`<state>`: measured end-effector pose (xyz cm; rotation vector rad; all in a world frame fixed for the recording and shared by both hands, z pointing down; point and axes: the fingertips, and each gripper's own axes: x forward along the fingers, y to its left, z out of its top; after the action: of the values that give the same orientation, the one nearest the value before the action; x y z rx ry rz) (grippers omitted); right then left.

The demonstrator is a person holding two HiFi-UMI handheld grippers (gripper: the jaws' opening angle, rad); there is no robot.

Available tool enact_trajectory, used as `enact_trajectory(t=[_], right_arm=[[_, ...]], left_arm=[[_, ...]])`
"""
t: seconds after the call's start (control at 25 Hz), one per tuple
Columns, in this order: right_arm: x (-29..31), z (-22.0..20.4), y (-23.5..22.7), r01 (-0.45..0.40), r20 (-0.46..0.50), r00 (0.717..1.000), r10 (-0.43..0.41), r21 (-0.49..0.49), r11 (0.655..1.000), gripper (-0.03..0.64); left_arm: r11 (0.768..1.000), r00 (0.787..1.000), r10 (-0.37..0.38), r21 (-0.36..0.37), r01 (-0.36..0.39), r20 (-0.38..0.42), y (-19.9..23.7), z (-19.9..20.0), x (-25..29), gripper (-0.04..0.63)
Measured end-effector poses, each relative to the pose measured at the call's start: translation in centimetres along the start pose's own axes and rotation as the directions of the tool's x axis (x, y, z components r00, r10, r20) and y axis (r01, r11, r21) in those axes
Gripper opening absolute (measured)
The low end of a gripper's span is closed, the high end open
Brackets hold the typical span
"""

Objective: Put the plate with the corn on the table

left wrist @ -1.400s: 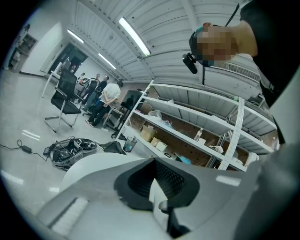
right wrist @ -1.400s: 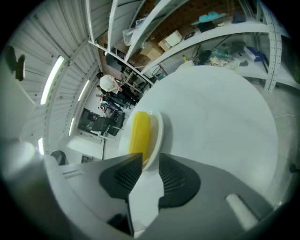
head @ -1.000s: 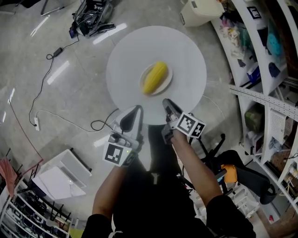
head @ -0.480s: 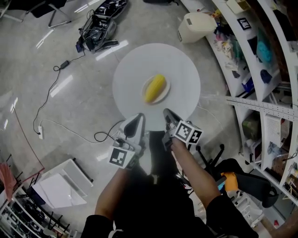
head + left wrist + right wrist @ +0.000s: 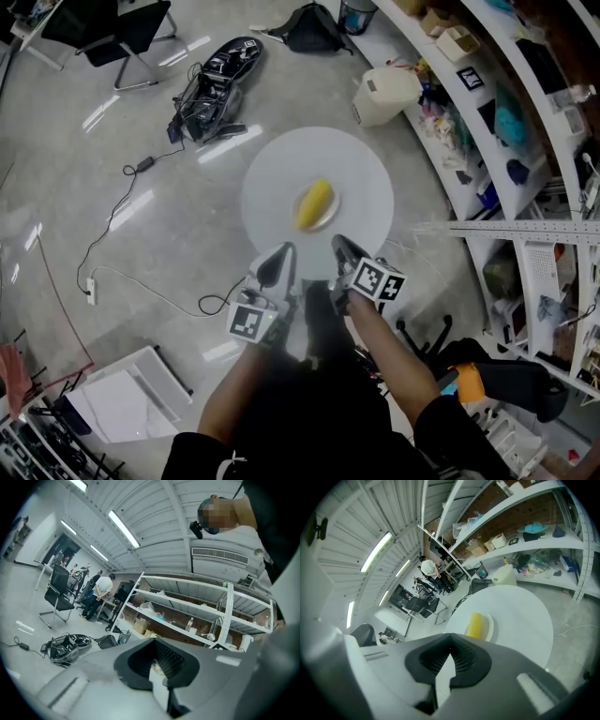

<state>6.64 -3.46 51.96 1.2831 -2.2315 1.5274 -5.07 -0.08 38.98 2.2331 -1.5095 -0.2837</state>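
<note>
A yellow corn cob [image 5: 315,203] lies on a small cream plate [image 5: 330,217] in the middle of the round white table [image 5: 366,173]. Both my grippers hover side by side at the table's near rim, apart from the plate. The left gripper [image 5: 278,257] is shut with nothing in it; in the left gripper view its joined jaws [image 5: 158,674] point at the shelves. My right gripper [image 5: 338,247] is also shut and empty. In the right gripper view the shut gripper [image 5: 450,657] faces the corn [image 5: 475,625], plate [image 5: 488,628] and table [image 5: 520,616].
Tall white shelves [image 5: 511,122] packed with goods run along the right. A white bin [image 5: 386,93] stands behind the table. A black bag with cables [image 5: 210,86] and a loose cord [image 5: 141,272] lie on the floor at left. A black chair [image 5: 506,380] is near right.
The view has pulled back: table and plate look smaller and farther off. Both grippers have drawn back with it and stay at the near rim, clear of the plate.
</note>
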Motion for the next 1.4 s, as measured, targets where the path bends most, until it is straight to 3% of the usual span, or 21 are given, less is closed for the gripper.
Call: enact_trajectory(t=[0.48, 0.64, 1.4], right_arm=[[-3.7, 1.1, 4.4, -0.011, 0.077, 0.997, 0.019, -0.096, 0.995, 0.009], [-4.3, 1.8, 5.6, -0.019, 0.099, 0.995, 0.033, -0.134, 0.991, 0.009], [-8.6, 4.1, 10.6, -0.033, 0.185, 0.977, 0.102, -0.342, 0.939, 0.009]], left_arm=[[0.999, 0.999, -0.011, 0.039, 0.01, 0.032, -1.7, 3.6, -2.5, 0.003], [0.998, 0.996, -0.028, 0.058, 0.024, 0.082, -2.3, 4.9, -2.3, 0.003], [0.994, 0.997, -0.058, 0.092, 0.053, 0.049, -3.4, 6.3, -2.9, 0.003]])
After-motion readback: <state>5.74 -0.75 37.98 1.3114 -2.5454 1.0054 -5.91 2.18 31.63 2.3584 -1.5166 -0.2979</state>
